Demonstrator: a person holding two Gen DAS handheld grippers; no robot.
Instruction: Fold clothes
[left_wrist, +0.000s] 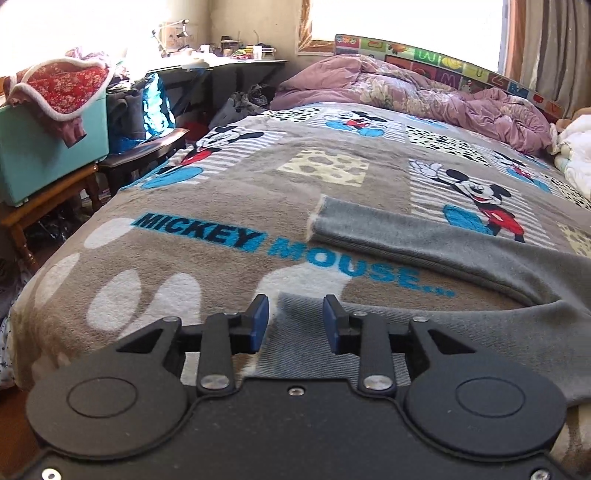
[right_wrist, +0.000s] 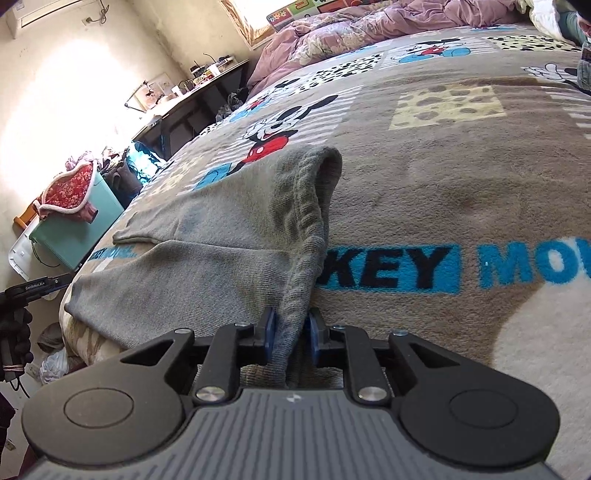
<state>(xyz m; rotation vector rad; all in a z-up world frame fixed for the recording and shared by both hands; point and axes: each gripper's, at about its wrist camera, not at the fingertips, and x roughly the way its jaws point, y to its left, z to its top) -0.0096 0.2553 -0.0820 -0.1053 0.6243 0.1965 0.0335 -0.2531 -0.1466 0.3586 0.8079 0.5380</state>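
Grey trousers (left_wrist: 424, 251) lie flat on the Mickey Mouse blanket (left_wrist: 221, 192) that covers the bed. One leg runs away to a hem at mid-frame. The other leg's hem end lies just under my left gripper (left_wrist: 295, 321), which is open, its blue pads apart and not pressing the cloth. In the right wrist view the trousers (right_wrist: 207, 273) stretch to the left, and their ribbed waistband (right_wrist: 314, 192) runs from the far end down to my right gripper (right_wrist: 291, 332). That gripper is shut on the waistband's near end.
A teal box (left_wrist: 48, 162) draped with a red floral garment (left_wrist: 66, 88) stands on a wooden stool left of the bed. A crumpled purple duvet (left_wrist: 424, 92) fills the bed's far end. A cluttered desk (left_wrist: 221, 62) stands against the back wall. The bed's edge drops off at left.
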